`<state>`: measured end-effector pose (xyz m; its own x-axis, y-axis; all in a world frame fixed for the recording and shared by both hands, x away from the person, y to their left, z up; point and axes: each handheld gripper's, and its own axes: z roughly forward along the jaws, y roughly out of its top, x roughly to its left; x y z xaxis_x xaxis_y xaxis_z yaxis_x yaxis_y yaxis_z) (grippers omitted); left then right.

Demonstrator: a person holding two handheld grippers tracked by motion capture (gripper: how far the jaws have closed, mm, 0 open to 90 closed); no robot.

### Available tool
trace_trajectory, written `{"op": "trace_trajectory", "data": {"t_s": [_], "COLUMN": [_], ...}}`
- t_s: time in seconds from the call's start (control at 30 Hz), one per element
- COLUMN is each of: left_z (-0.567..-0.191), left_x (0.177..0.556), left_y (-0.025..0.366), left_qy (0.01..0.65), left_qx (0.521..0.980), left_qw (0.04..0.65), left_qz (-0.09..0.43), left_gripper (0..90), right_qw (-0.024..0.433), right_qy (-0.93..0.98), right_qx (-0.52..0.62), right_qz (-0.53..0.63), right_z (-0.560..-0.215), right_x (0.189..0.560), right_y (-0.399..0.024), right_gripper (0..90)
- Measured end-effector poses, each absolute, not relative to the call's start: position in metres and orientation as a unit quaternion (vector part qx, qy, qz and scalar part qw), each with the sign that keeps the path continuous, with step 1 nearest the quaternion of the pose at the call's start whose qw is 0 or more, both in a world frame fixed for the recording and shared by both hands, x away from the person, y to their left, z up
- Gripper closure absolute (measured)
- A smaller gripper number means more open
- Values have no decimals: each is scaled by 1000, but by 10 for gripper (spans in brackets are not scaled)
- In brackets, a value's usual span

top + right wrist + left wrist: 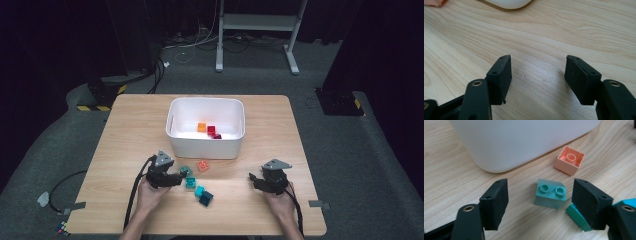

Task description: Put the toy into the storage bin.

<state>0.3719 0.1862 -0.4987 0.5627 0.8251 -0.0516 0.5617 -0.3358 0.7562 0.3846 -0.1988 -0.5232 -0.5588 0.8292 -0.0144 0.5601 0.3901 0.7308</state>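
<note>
My left gripper (177, 178) (541, 190) lies low on the table, open, with a pale teal two-stud brick (550, 196) (185, 171) between its jaws; neither pad touches it. A darker teal brick (576, 216) (190, 182) sits just behind the right jaw. Beyond them a salmon brick (570, 160) (202, 165) lies hollow side up beside the white bin (205, 145) (524, 142). At the table's right my right gripper (255, 180) (537, 67) stands open above bare wood, nothing between its jaws.
The bin holds an orange brick (201, 127) and two red ones (212, 131). A cyan brick (199, 190) and a dark teal brick (206, 198) lie near the front middle. In the right gripper view the bin's corner (509, 3) is far ahead.
</note>
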Motion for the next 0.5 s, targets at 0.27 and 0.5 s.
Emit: {"op": "trace_trajectory", "data": {"t_s": [0.27, 0.5], "left_z": [-505, -509], "left_x": [377, 379], "left_y": [181, 177], "left_qy": [430, 419], "left_qx": [806, 814], "left_qw": [368, 367], "left_qz": [172, 165], "left_gripper": [386, 484], "right_qw": [192, 192], "right_qy": [811, 811], "right_qx": [430, 430], "right_qz": [347, 348], "right_z": [-523, -523], "right_x": [383, 383], "right_y": [-198, -198], "right_gripper": [382, 382]}}
